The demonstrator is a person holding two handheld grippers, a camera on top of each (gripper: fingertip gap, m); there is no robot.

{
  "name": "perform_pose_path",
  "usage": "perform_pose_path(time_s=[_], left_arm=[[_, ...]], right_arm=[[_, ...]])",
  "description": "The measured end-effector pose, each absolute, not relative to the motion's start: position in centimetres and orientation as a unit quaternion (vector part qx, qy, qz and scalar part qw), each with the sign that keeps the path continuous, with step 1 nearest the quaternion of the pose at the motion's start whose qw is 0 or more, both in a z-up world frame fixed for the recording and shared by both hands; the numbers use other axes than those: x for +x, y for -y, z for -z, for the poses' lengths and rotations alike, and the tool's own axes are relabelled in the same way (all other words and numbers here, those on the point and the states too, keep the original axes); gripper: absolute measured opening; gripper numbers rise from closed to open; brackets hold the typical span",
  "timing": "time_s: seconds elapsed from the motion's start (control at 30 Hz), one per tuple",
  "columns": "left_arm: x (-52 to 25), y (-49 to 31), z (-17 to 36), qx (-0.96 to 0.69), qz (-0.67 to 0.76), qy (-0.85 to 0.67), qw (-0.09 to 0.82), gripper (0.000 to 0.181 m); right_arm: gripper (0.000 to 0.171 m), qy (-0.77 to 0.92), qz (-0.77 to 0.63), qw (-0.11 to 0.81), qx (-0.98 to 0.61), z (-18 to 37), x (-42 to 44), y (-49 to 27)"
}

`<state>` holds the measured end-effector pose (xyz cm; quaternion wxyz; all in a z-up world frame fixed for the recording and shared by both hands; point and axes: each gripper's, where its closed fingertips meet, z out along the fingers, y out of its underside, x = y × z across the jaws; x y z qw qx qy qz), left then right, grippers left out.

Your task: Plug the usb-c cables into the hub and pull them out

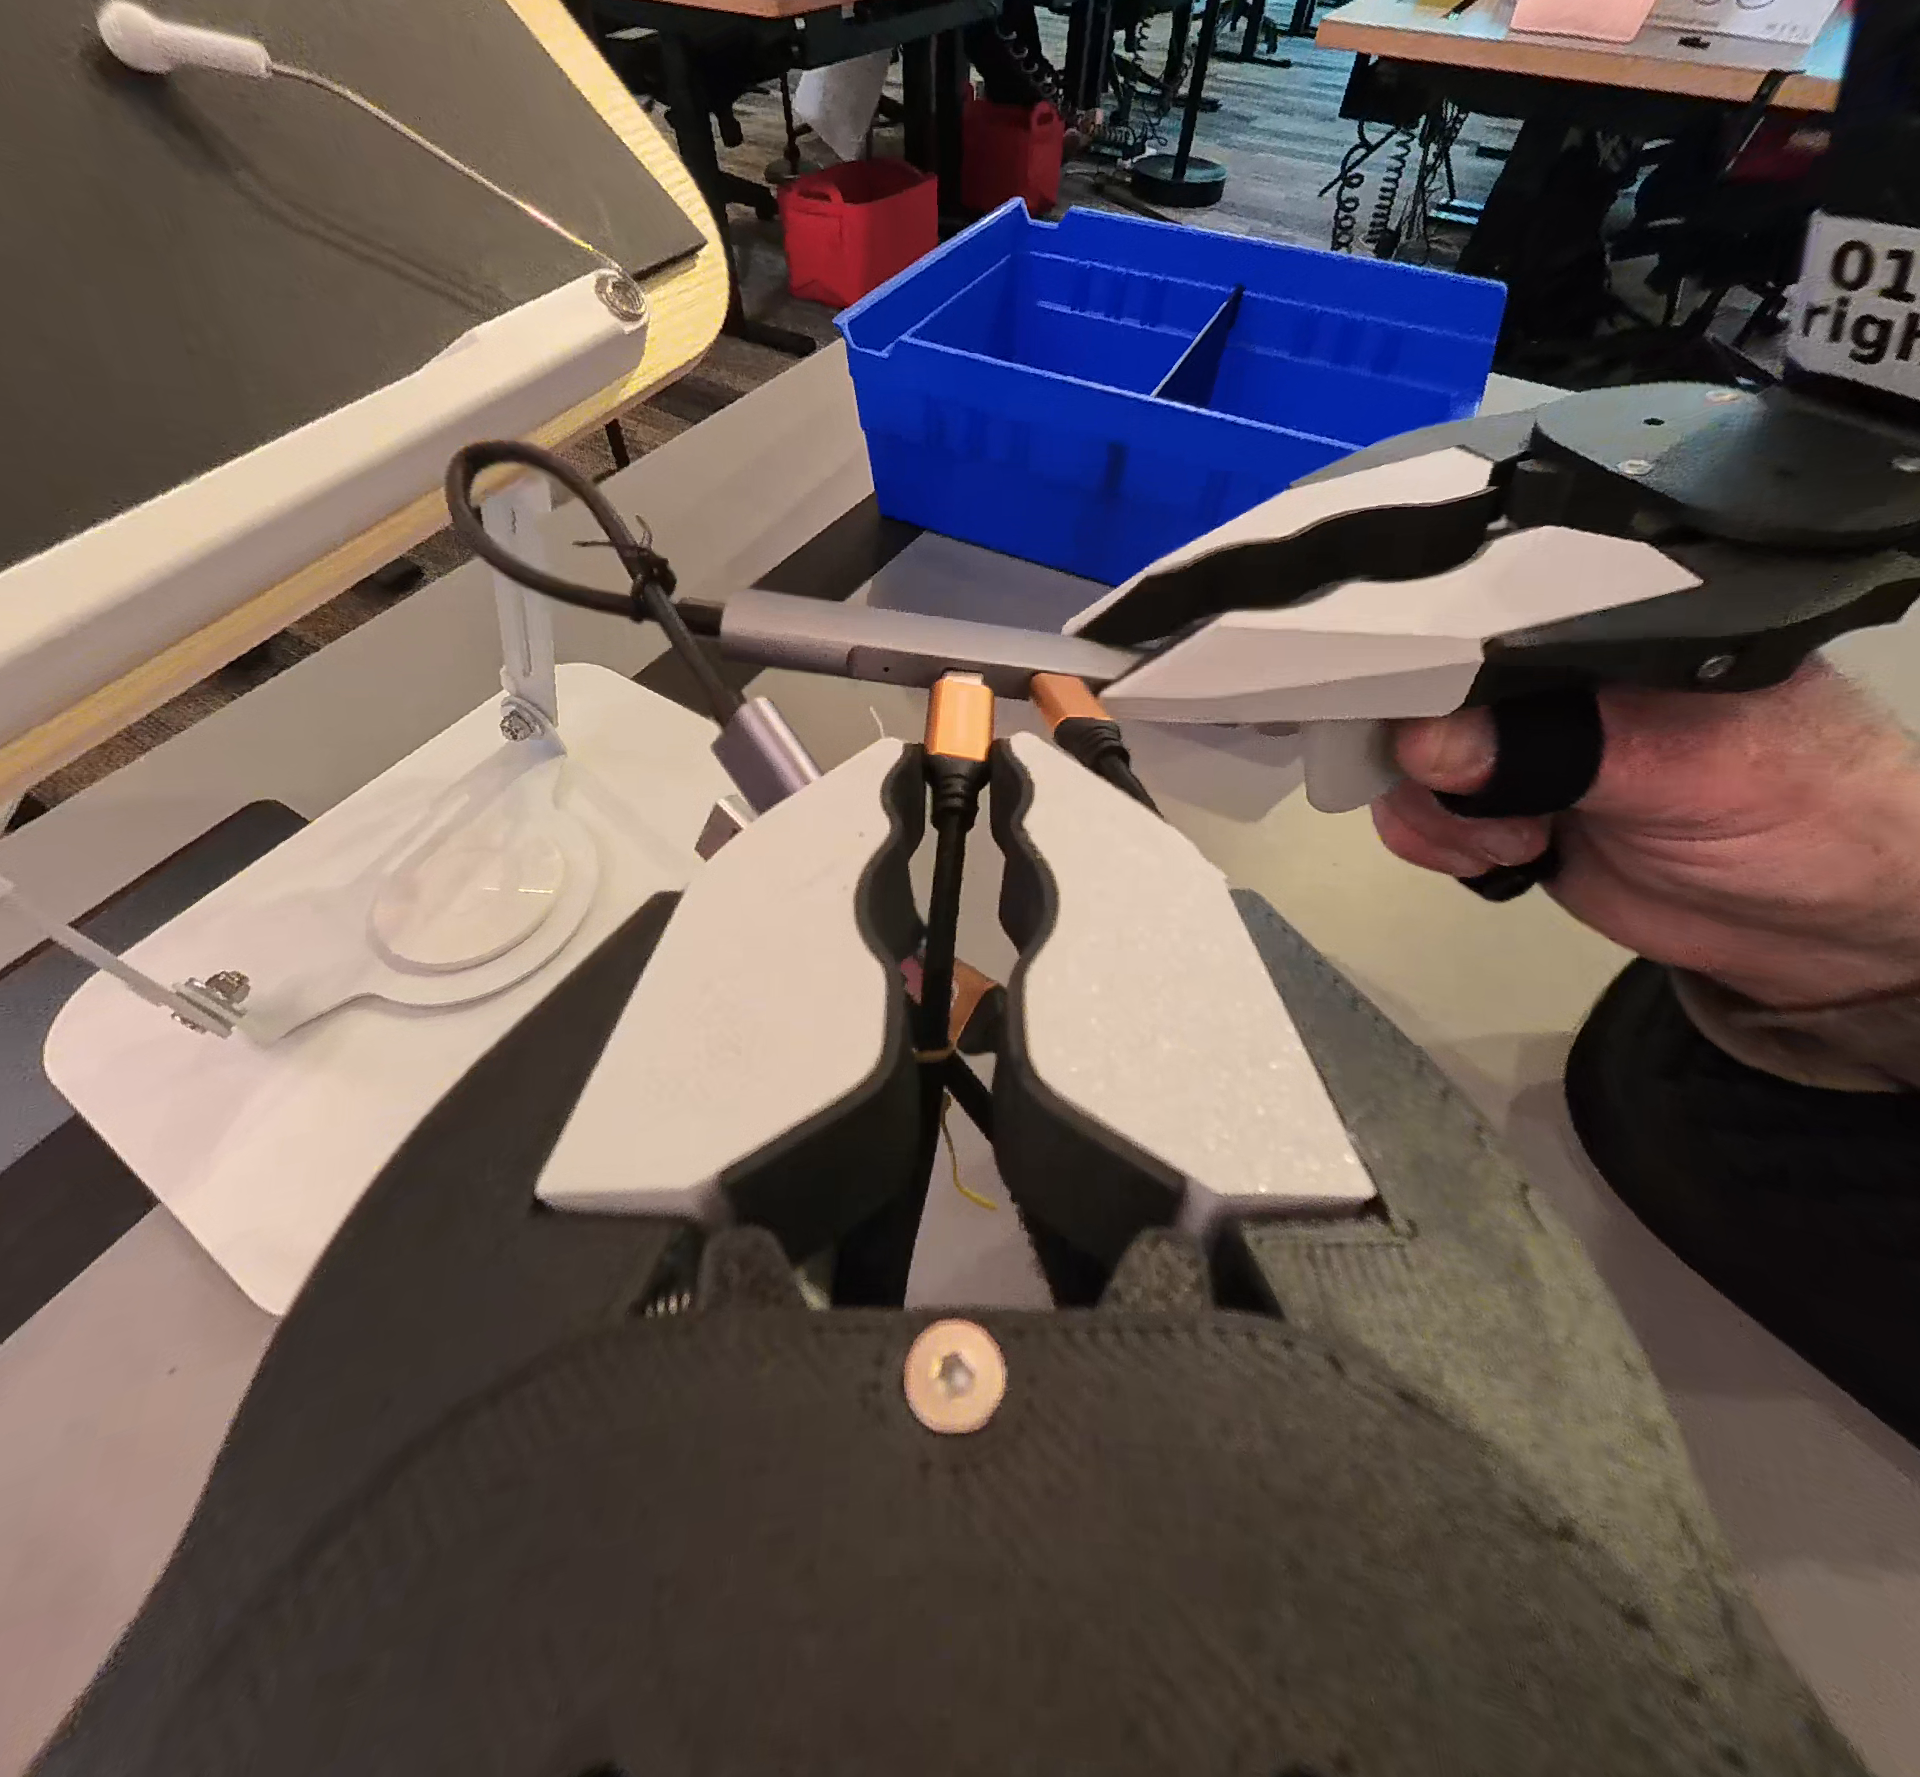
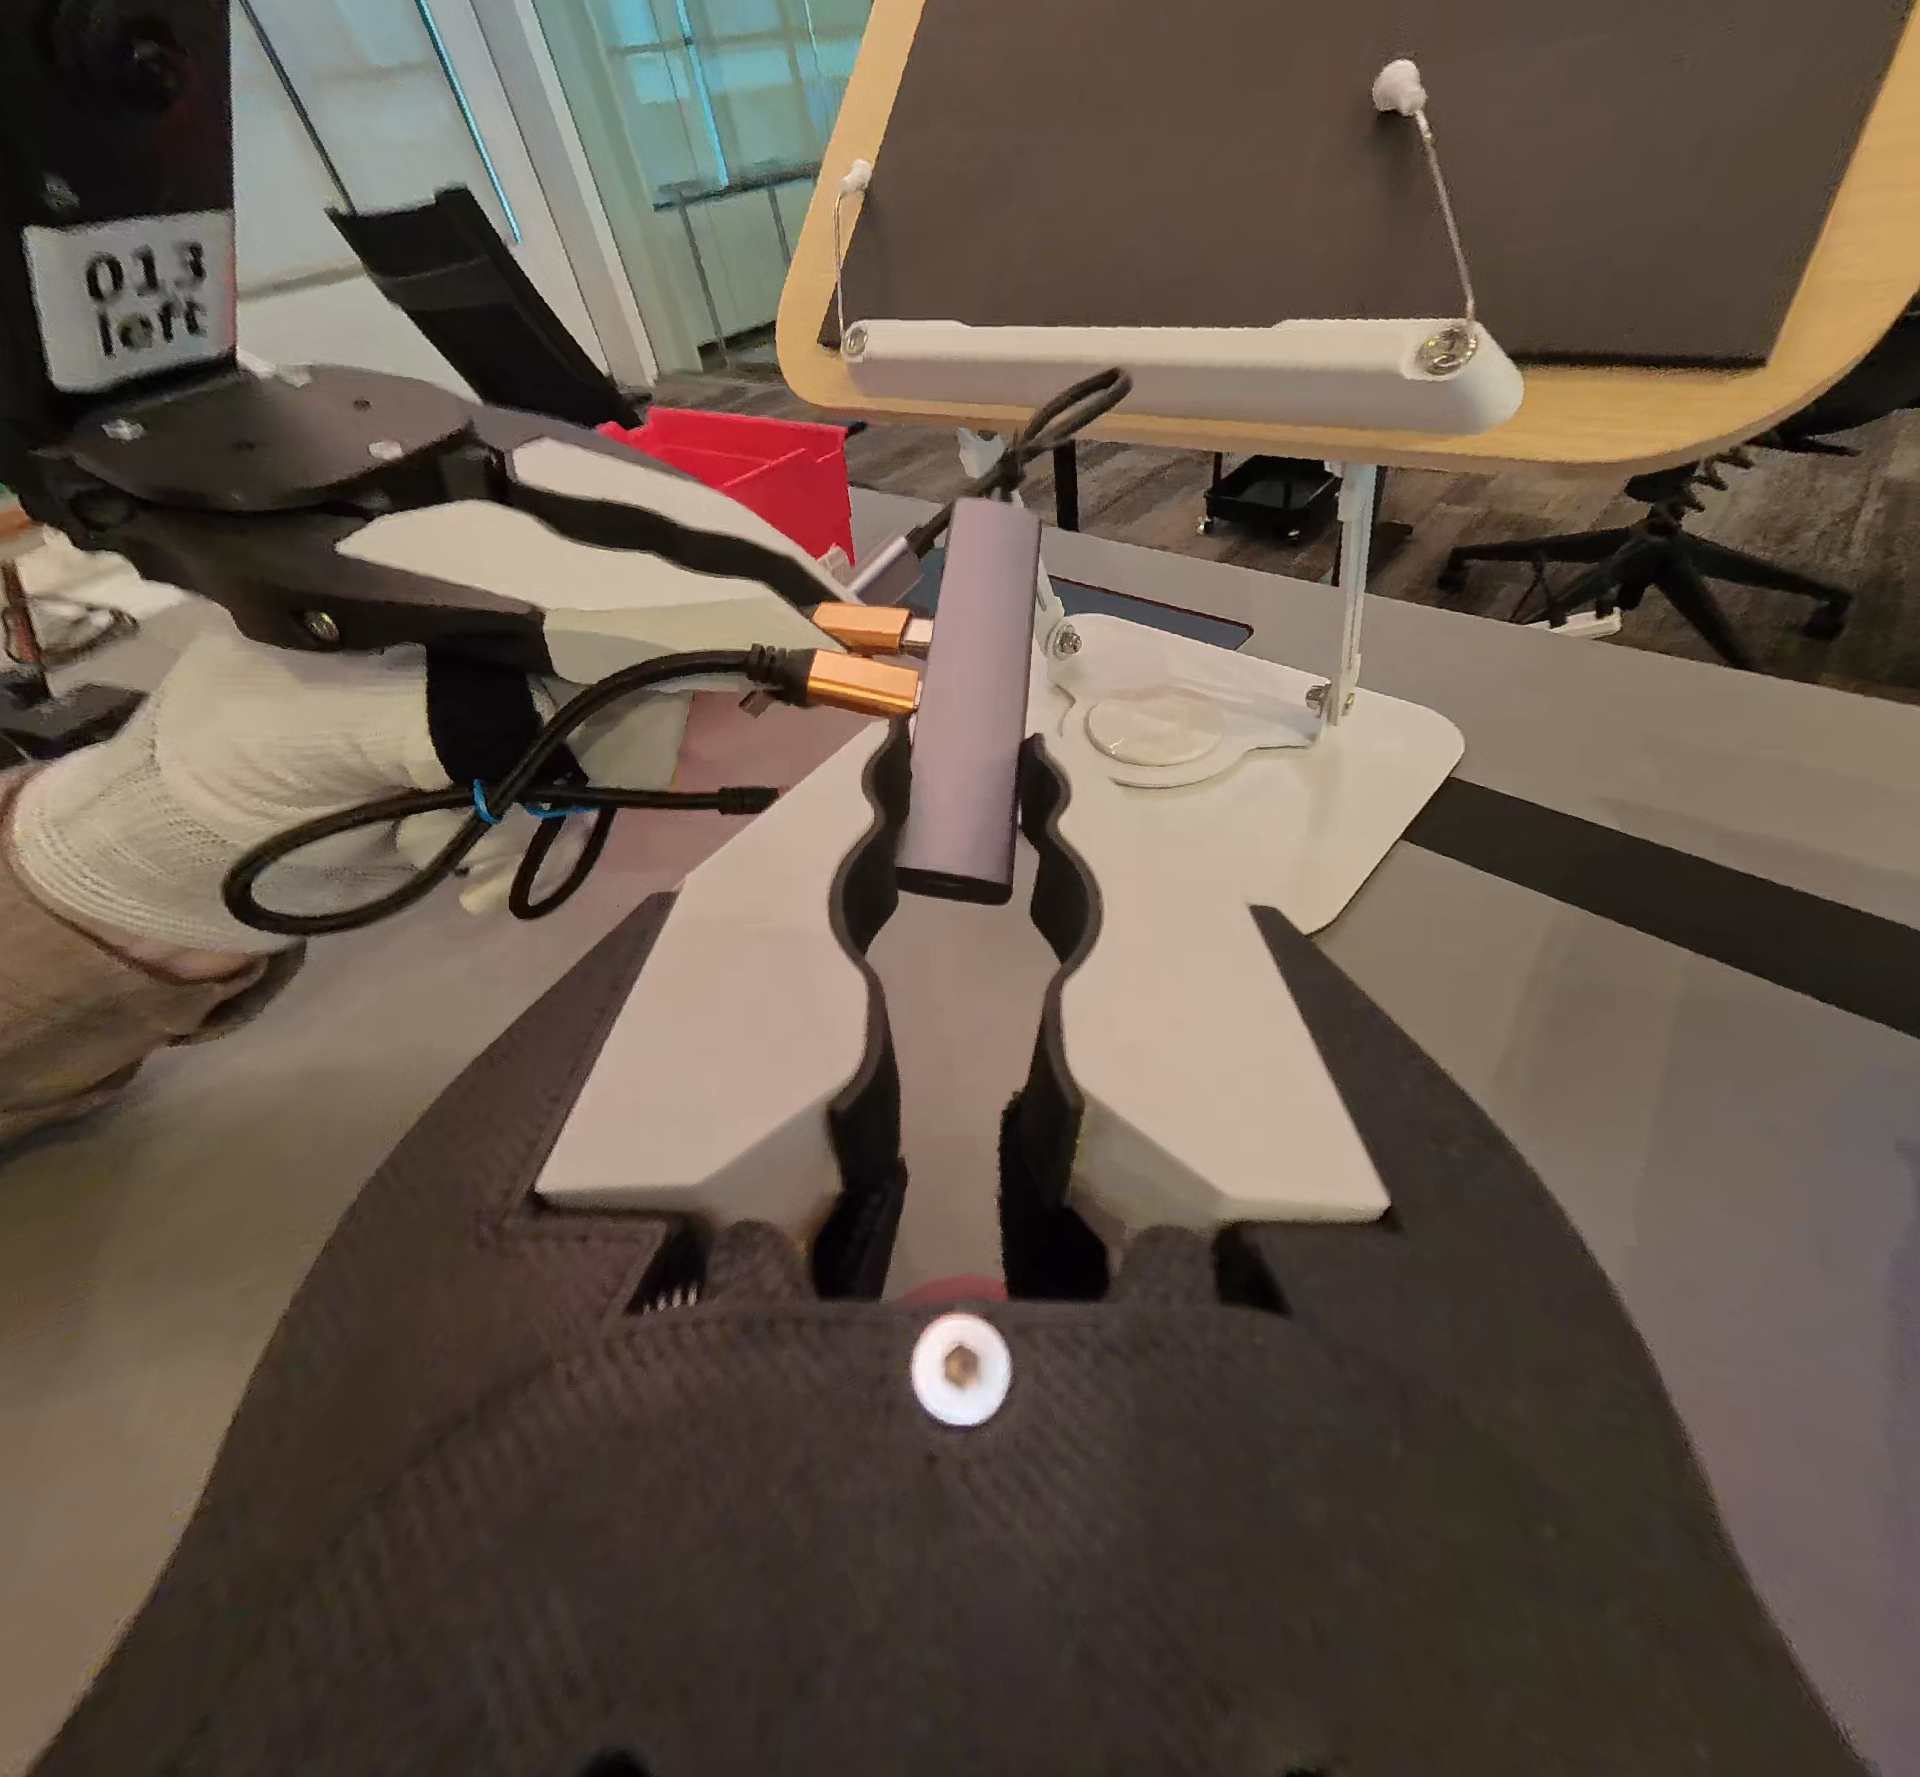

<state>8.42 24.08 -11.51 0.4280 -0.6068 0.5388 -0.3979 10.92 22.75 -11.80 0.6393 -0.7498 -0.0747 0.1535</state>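
Hub sits clamped in the right claw; left claw pinches one copper-tipped cable beside a second plugged cable.

A: Where does my left wrist camera sit?
B: Behind my left gripper, facing forward along its fingers, close on the hub; my right gripper enters from the right, the blue bin just beyond.
A: And the right wrist camera?
B: Behind my right gripper, looking along the hub toward the tilted board; my left gripper enters from the left.
A: Shared region?
B: Hub, both orange plugs, board stand base and table
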Motion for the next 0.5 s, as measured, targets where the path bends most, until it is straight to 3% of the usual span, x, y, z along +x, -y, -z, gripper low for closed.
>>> perform_pose_path(time_s=[0.5], left_arm=[[8.1,-23.9,11.6,-0.592,0.304,-0.596,0.449,0.012]], right_arm=[[0.018,0.192,0.057,0.618,-0.76,10.8,10.7,-22.3]])
